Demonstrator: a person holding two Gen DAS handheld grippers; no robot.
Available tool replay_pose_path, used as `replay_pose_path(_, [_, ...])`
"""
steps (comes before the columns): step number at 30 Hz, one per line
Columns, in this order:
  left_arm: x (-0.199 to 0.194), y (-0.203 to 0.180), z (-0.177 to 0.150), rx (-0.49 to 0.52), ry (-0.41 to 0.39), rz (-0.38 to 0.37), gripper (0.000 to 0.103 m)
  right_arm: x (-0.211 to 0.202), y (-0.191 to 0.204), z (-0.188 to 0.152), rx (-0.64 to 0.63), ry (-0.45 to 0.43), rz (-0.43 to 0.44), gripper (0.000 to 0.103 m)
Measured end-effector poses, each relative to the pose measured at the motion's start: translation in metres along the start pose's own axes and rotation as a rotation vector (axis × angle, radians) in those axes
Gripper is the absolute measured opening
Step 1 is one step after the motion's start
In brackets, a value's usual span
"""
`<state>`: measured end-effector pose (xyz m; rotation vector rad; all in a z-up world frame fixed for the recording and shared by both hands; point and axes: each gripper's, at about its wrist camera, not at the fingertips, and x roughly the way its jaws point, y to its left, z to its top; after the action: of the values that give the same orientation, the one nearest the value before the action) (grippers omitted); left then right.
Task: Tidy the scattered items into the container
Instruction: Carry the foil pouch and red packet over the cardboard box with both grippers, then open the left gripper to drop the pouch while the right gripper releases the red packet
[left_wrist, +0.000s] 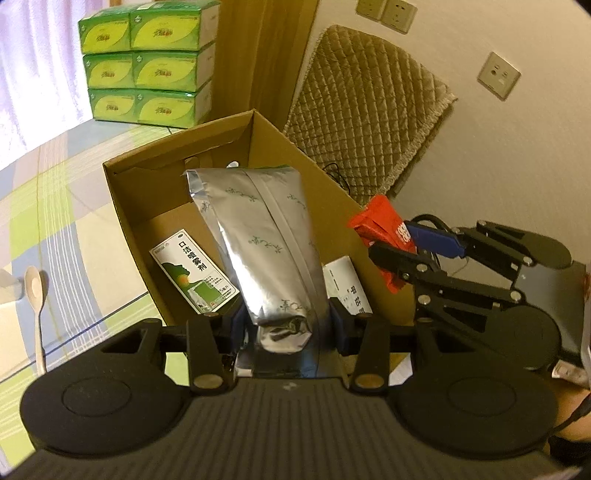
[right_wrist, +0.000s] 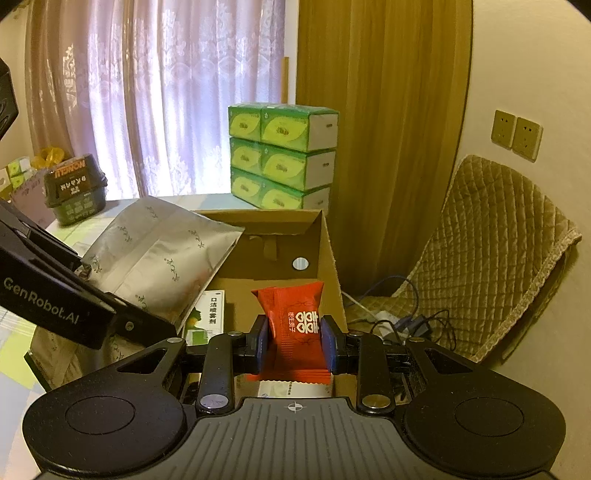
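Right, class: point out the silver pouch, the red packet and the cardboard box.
silver pouch (left_wrist: 266, 236): left wrist view, middle of its face.
red packet (right_wrist: 295, 314): right wrist view, printed front.
cardboard box (left_wrist: 147, 192): left wrist view, inner left wall.

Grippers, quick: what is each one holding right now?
Left gripper: closed on the silver bag, over the cardboard box.
Right gripper: closed on the red packet, also over the box.

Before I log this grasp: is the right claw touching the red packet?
Touching. The right wrist view shows the right claw with both blue pads pressed against the red packet, pinching its sides above the cardboard box.
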<state>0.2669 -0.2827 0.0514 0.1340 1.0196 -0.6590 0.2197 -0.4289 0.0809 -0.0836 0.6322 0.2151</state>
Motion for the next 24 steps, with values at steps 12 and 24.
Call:
replay_pose_path(12, [0.018,0.010,0.003,-0.065,0.002,0.021,0.040,0.021,-0.004,0.001,0.002,0.028,0.008,0.032])
replay_pose_path(24, [0.025,0.016,0.002,-0.091,-0.002,0.041,0.040,0.030,0.000,0.004,-0.002,0.031,0.018,0.032])
